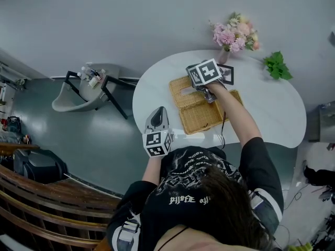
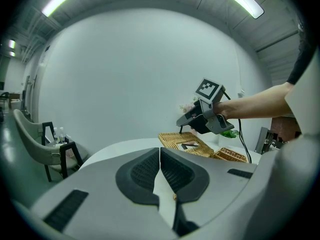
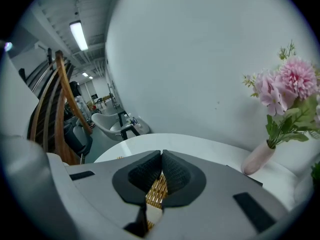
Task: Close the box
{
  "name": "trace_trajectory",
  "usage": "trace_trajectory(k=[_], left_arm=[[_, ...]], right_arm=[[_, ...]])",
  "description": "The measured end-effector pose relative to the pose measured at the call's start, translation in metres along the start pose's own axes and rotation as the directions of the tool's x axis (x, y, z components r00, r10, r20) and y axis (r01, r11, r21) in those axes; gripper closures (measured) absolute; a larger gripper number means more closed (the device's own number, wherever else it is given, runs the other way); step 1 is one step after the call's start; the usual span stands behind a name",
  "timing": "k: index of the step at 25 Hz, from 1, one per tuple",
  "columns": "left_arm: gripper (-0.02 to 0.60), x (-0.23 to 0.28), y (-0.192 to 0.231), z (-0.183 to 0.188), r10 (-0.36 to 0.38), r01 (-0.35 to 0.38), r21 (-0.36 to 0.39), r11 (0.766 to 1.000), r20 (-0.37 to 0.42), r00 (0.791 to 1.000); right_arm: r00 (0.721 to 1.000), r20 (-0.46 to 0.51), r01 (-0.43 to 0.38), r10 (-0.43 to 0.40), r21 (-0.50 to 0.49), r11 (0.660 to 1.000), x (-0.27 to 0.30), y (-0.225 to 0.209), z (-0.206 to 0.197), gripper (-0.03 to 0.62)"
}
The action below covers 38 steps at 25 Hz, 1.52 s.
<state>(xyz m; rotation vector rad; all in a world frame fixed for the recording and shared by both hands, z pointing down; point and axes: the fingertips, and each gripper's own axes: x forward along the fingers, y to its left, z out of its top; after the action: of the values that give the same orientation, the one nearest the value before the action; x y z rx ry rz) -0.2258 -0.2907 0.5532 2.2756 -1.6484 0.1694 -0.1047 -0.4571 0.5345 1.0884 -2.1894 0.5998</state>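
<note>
An open wicker box lies on the white round table (image 1: pixel 272 114). Its base (image 1: pixel 201 116) is nearer me and its lid (image 1: pixel 180 93) lies flat beyond it. My right gripper (image 1: pixel 191 85) reaches over the lid. In the right gripper view its jaws (image 3: pixel 161 159) are closed with wicker weave pinched between the pads. From the left gripper view the right gripper (image 2: pixel 181 124) touches the lid (image 2: pixel 175 139) at its far edge. My left gripper (image 1: pixel 158 111) hovers at the table's near left edge, away from the box. It (image 2: pixel 160 154) is shut on nothing.
A pink vase of flowers (image 1: pixel 233 35) stands at the table's back, with a dark picture frame (image 1: pixel 226 73) next to it and a green plant (image 1: pixel 276 65) to the right. On the floor at left are a grey chair (image 1: pixel 70 98) and a small black stand (image 1: pixel 102 82).
</note>
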Motion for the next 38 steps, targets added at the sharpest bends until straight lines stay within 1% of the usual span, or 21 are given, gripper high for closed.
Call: trace_trajectory(k=[8, 20, 27, 34, 38], left_arm=[[0.557, -0.001, -0.019, -0.006, -0.004, 0.005, 0.019, 1.0, -0.022, 1.0], [0.555, -0.017, -0.05, -0.013, 0.022, -0.021, 0.031, 0.999, -0.031, 0.999], [0.555, -0.024, -0.063, -0.012, 0.046, -0.045, 0.043, 0.998, -0.025, 0.999], [0.555, -0.031, -0.072, -0.015, 0.069, -0.069, 0.034, 0.997, -0.02, 0.997], [0.557, -0.035, -0.075, -0.016, 0.086, -0.085, 0.028, 0.996, -0.018, 0.996]], right_arm=[[0.996, 0.083, -0.014, 0.016, -0.025, 1.0, -0.023, 0.003, 0.006, 0.559], [0.981, 0.183, -0.062, 0.072, -0.058, 0.996, -0.056, 0.011, 0.005, 0.559], [0.973, 0.226, -0.027, 0.052, -0.112, 0.993, -0.072, 0.015, 0.002, 0.559], [0.961, 0.266, -0.038, 0.073, -0.134, 0.99, -0.088, 0.024, 0.001, 0.559], [0.955, 0.287, -0.026, 0.071, -0.155, 0.988, -0.098, 0.027, -0.002, 0.559]])
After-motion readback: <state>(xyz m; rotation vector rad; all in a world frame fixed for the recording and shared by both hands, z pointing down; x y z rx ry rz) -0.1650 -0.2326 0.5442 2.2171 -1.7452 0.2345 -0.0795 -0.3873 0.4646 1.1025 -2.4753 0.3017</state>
